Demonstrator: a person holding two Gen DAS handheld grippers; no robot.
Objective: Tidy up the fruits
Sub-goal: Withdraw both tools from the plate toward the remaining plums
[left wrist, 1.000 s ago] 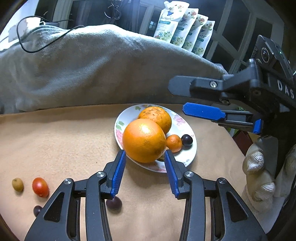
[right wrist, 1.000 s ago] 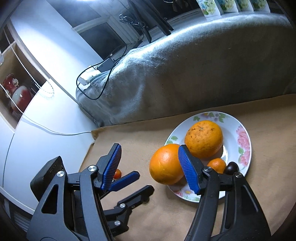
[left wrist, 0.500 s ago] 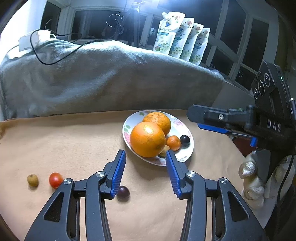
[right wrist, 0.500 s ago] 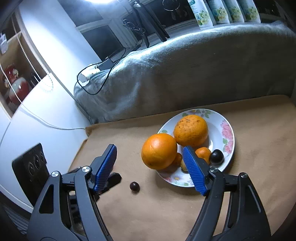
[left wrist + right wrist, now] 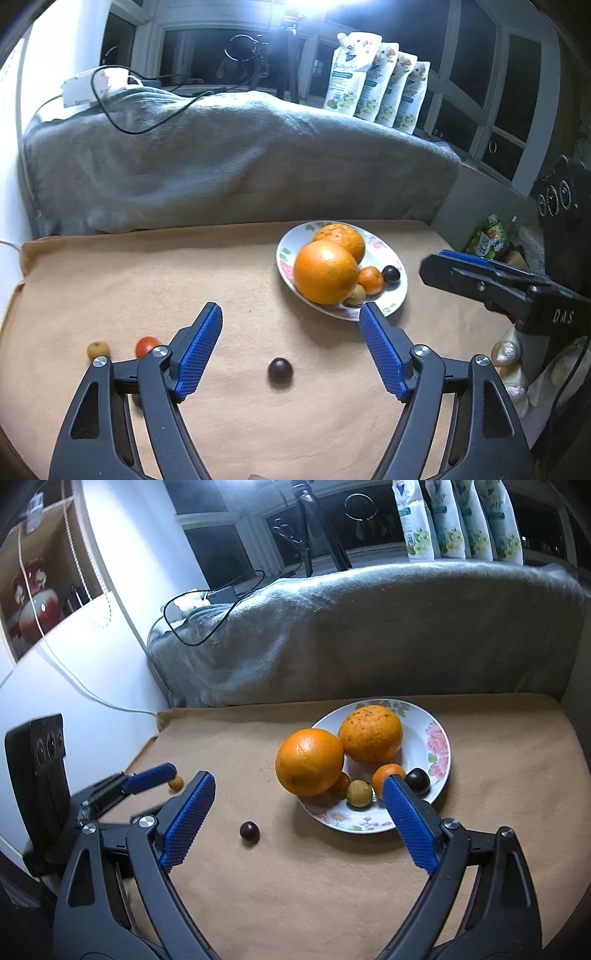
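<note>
A flowered plate [image 5: 395, 295] [image 5: 439, 746] holds two big oranges [image 5: 325, 271] [image 5: 370, 733], a mandarin [image 5: 370, 279], a dark plum [image 5: 417, 780] and a small yellow fruit [image 5: 359, 793]. The nearer orange [image 5: 309, 761] leans over the plate's left rim. Loose on the tan cloth lie a dark plum [image 5: 280, 369] [image 5: 249, 830], a red tomato [image 5: 146, 345] and a small yellowish fruit [image 5: 98, 349] [image 5: 176, 782]. My left gripper [image 5: 290, 310] hovers short of the plate, its jaws opening with nothing between them. The right gripper [image 5: 298, 781] is likewise opening and empty.
A grey blanket-covered hump [image 5: 221, 162] closes off the back, with a cable and power strip [image 5: 85, 88] on it. Refill pouches [image 5: 376, 92] stand on the sill. A white wall and shelf [image 5: 55, 590] lie left. A gloved hand [image 5: 509, 354] is at the right.
Both grippers have drawn back from the plate and their jaws have spread wider. The near orange stays at the plate's rim. More of the cloth and its loose fruit now shows.
</note>
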